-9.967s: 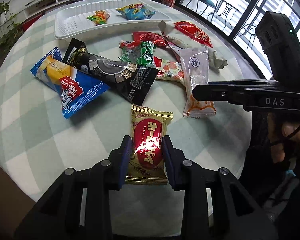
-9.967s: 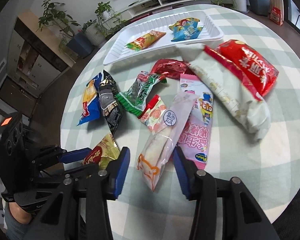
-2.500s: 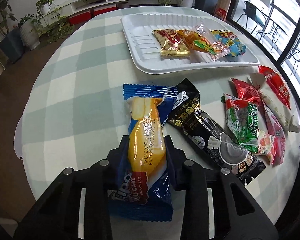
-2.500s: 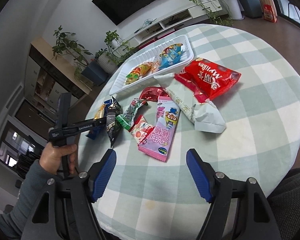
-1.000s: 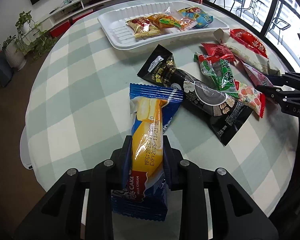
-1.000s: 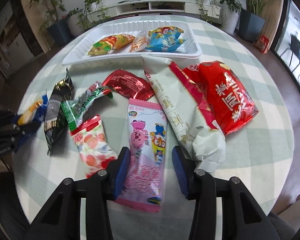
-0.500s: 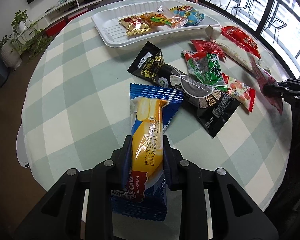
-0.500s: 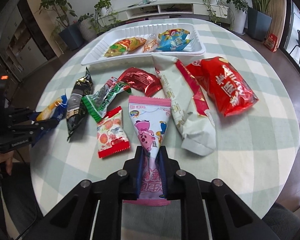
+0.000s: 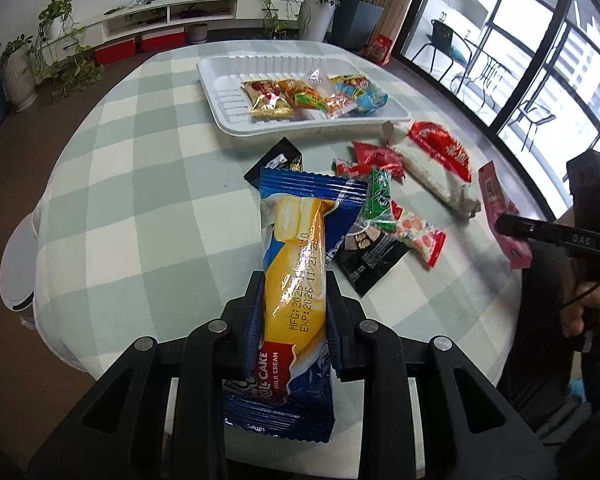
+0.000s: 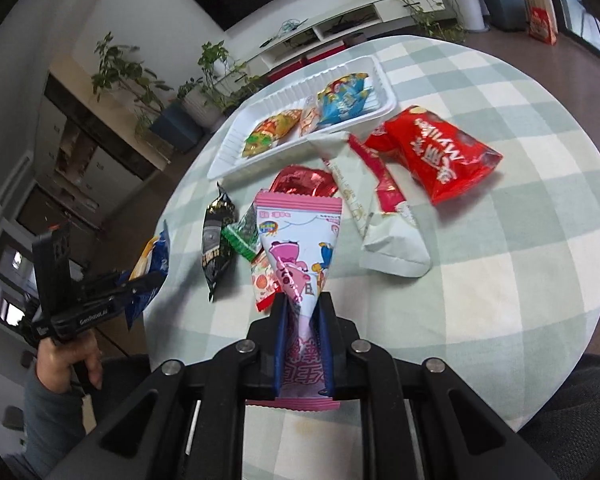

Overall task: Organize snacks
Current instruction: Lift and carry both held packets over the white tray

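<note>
We are holding two snacks above the round checked table [image 9: 148, 184]. Our left gripper [image 9: 294, 312] is clamping a blue roll cake packet [image 9: 300, 248] by its middle; a yellow cake is pictured down its length, and its crimped top is sticking up over the table. Our right gripper [image 10: 302, 344] is pinching a pink cartoon packet [image 10: 300, 248] so tightly that the wrapper is folding narrow between the pads and fanning out wide above them.

The white tray [image 9: 228, 104] is sitting at the far side of the table, holding four small packets in a row: a gold and red one [image 9: 266, 98], an orange and green one [image 9: 304, 96], a clear one [image 9: 334, 100] and a light blue one [image 9: 362, 92].

Between the tray and us, the black packet [image 10: 216, 240], green packet [image 10: 242, 236], strawberry packet [image 9: 418, 234], dark red foil packet [image 10: 304, 180], long white bag [image 10: 380, 224] and big red bag [image 10: 440, 152] are lying loose on the cloth.
</note>
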